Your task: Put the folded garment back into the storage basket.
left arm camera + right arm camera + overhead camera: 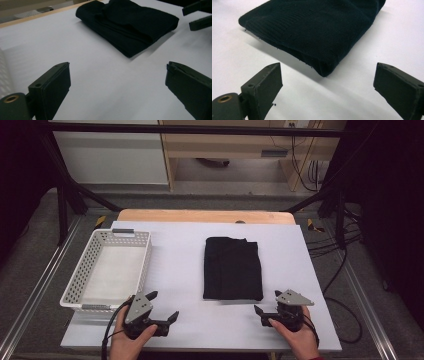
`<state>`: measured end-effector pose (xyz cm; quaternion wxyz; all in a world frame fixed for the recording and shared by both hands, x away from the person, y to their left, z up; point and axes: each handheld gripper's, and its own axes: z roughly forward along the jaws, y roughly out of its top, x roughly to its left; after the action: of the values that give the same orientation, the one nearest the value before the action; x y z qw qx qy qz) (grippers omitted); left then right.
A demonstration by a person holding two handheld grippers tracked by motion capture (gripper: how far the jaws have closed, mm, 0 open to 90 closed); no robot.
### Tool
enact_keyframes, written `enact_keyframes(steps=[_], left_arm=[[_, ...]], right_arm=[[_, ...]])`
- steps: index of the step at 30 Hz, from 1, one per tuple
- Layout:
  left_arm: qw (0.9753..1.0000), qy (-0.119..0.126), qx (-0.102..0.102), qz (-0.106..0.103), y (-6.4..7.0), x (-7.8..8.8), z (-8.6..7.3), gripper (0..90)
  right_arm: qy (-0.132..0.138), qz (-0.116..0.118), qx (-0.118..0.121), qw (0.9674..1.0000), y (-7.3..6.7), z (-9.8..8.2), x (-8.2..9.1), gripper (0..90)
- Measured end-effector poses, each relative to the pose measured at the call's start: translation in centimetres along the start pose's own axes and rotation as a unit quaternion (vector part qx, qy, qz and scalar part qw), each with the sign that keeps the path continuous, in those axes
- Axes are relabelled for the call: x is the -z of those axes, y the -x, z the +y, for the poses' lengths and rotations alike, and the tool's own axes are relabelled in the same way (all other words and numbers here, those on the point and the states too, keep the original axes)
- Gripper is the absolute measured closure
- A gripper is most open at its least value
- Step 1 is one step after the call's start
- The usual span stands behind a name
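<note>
Holding both the left gripper (162, 309) and right gripper (266, 303) spread wide and empty, you are facing a soft, light, floppy folded black garment (232, 268) lying mid-tabletop (180, 265), best pinched at its thick 6 o'clock corners.

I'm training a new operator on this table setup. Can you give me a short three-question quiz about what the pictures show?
1. True or false: the folded black garment lies inside the white basket.
2. Multiple choice: the left claw and the right claw are a) both open, b) both shut, c) one open and one shut.
3. Short answer: which claw is nearer to a corner of the garment, and which corner?

Key
1. False: it lies on the white table cover, to the right of the basket, which holds nothing.
2. a
3. The right claw, close to the garment's near right corner without touching it.
</note>
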<state>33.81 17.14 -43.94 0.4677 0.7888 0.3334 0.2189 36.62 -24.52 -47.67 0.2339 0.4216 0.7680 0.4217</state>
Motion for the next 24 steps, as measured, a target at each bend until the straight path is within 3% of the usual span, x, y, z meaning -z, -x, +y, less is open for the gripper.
enact_keyframes(steps=[5,12,16,19,24], left_arm=[[0.9996,-0.027,-0.011,-0.004,1.3,-1.8,0.1,6.0],[0.997,-0.069,-0.035,-0.01,2.2,-4.4,0.4,9.8],[0.9948,-0.09,-0.045,-0.016,2.2,-6.8,1.3,10.5],[0.9934,-0.104,-0.042,-0.022,2.2,-8.7,1.9,11.8],[0.9914,-0.118,-0.054,-0.016,2.7,-11.2,2.6,14.9]], right_arm=[[-0.008,-0.006,-0.01,0.9999,0.1,0.0,0.0,7.6],[-0.01,-0.002,-0.001,0.9999,-0.2,0.0,0.0,8.3],[-0.012,-0.001,-0.004,0.9999,-0.1,-0.1,0.0,8.9],[0.0,0.001,-0.024,0.9997,-0.2,0.0,0.5,9.0],[0.0,-0.002,-0.019,0.9998,-0.4,0.0,0.6,9.5]])
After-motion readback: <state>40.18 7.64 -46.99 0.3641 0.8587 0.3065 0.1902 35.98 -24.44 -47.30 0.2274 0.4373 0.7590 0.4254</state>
